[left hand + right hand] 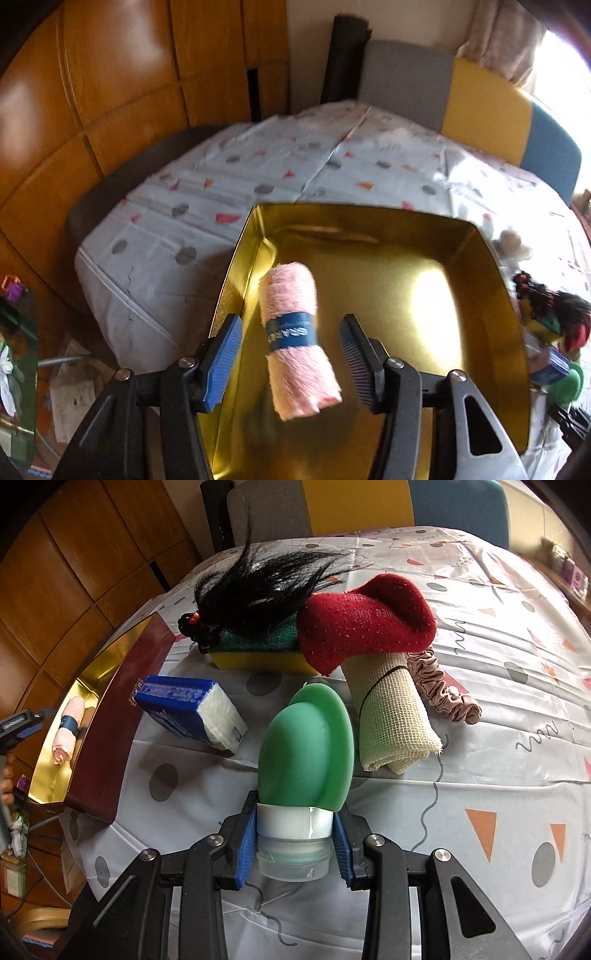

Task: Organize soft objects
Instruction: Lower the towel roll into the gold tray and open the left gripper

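Observation:
A rolled pink towel (295, 341) with a blue band lies inside the gold tin box (461, 236), near its left wall. My left gripper (290, 360) is open, its fingers on either side of the towel and apart from it. The towel (66, 727) and box (107, 716) also show at the left of the right wrist view. My right gripper (295, 843) is shut on the white collar of a green silicone bottle (306, 746), just above the tablecloth.
On the patterned tablecloth (480, 720) lie a blue tissue pack (188, 709), a yellow-green sponge (258, 653) under black hair (258, 579), a red sock (365, 616), a beige burlap roll (395, 716) and a pink scrunchie (447, 690). Wooden cabinets (92, 92) stand left; chairs behind.

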